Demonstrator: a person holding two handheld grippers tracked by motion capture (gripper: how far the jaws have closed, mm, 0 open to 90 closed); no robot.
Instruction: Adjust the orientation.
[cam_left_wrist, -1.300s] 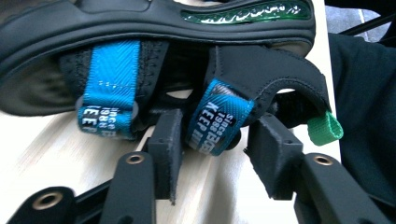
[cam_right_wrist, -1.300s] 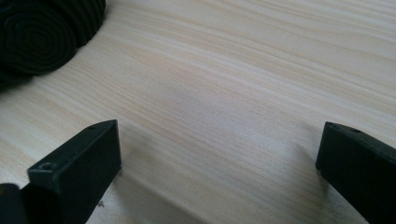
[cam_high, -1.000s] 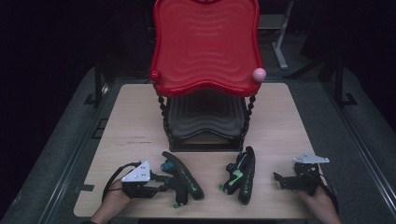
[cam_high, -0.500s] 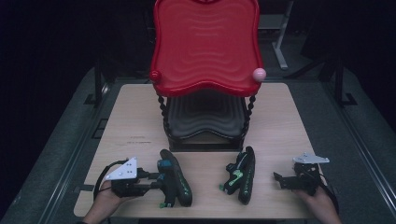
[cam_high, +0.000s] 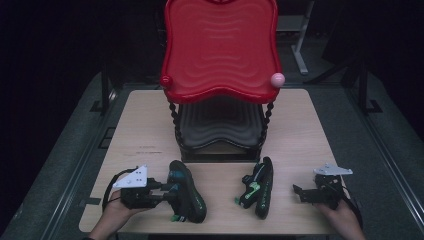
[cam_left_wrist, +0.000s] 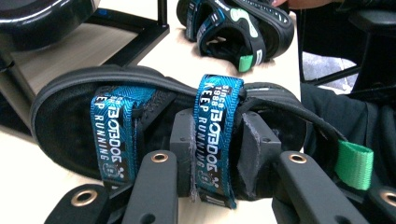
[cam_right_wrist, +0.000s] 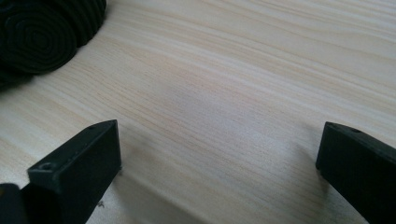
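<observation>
Gripping: work stands at its first pick, by my reading; one sandal is pinched, neither is on the rack.
Table: light wood; it bears the rack and both sandals.
Rack: red top shelf and dark lower shelf, both bare, at the far middle.
Left sandal: flat on the table, front left, just beside the rack's foot.
Right sandal: on its edge, front centre, well apart from the right gripper.
Left gripper: jaws narrowed onto the blue strap of the left sandal, pads pressing either side.
Right gripper: jaws wide, nothing between them, low over bare wood.
Left to do: likely lift the held sandal, then fetch the other.
</observation>
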